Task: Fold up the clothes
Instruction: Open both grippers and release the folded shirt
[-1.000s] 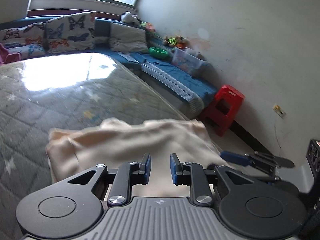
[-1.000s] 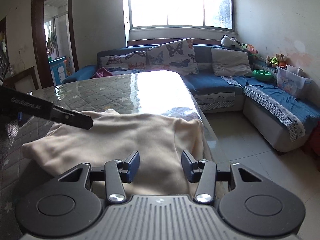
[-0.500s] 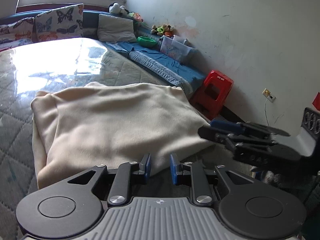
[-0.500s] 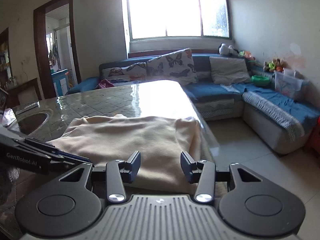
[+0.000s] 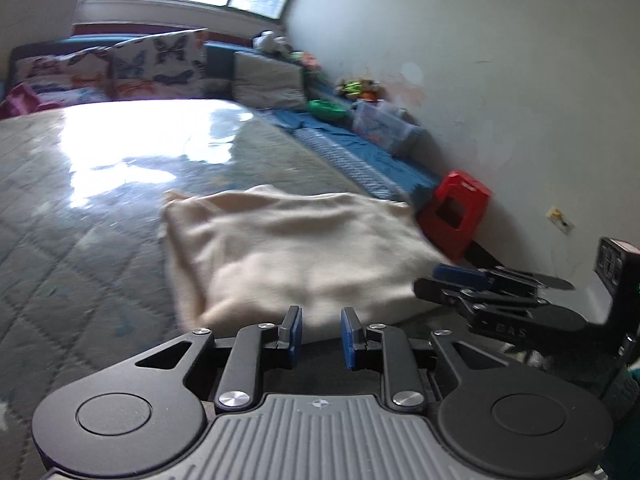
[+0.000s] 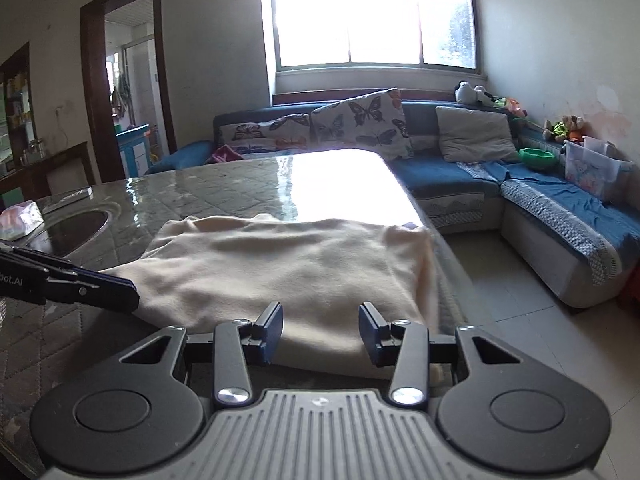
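the cream garment (image 6: 280, 268) lies folded flat on the quilted table (image 5: 80, 240), near its edge. your left gripper (image 5: 320, 334) sits narrowly parted and empty; your right gripper (image 6: 321, 330) is closing on nothing, cloth just ahead. it looks soft, light and floppy, so pinch the near hem corners.

1. A cream fleece garment (image 5: 296, 256) is lying folded into a rough rectangle, soft and slightly rumpled, flat just ahead of my left tool's fingertips.
2. Seen from my right tool, the same cream garment (image 6: 288, 268) is spreading forward from right in front of its tips, its near edge sitting just beyond them.
3. Its right side is drooping over the surface's edge, to the right of my right tool.
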Available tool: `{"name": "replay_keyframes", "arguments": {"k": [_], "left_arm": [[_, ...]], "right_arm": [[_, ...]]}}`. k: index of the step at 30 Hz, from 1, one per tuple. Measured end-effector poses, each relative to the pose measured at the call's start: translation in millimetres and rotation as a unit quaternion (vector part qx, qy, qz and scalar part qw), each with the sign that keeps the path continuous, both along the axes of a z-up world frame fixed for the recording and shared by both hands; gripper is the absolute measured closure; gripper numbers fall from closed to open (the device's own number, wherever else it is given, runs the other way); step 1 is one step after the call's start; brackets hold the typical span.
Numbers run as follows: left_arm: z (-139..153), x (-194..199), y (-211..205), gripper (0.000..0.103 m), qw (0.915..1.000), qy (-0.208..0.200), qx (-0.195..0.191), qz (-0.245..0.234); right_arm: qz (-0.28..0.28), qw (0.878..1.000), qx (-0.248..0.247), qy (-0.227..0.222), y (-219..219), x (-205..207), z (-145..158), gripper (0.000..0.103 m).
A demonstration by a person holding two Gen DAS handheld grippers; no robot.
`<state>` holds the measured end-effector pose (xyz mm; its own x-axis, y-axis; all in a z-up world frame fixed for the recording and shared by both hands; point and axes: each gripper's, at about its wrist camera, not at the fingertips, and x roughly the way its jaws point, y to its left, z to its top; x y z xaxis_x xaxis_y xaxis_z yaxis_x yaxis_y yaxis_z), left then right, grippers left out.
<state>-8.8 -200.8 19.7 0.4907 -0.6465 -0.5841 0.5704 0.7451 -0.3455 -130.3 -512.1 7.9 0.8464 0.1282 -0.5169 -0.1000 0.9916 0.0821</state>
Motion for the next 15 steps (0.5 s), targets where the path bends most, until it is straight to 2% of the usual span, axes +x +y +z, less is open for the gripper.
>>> {"name": "replay_keyframes", "arguments": {"k": [5, 9, 12, 15], "left_arm": [[-7, 3, 12, 0.080, 0.9995, 0.029, 0.003, 0.006], [8, -2, 15, 0.079, 0.9996, 0.005, -0.028, 0.004], [8, 6, 16, 0.079, 0.9995, -0.002, -0.021, 0.025], [-3, 16, 22, 0.081, 0.9985, 0.031, -0.020, 0.041]], "right_arm": [[0.001, 1.000, -0.005, 0.015, 4, 0, -10, 0.060], [0.001, 1.000, -0.004, 0.012, 4, -1, -5, 0.059], [0.002, 1.000, 0.000, 0.009, 5, 1, -3, 0.056], [0.005, 1.000, 0.002, 0.008, 7, 2, -3, 0.055]]}}
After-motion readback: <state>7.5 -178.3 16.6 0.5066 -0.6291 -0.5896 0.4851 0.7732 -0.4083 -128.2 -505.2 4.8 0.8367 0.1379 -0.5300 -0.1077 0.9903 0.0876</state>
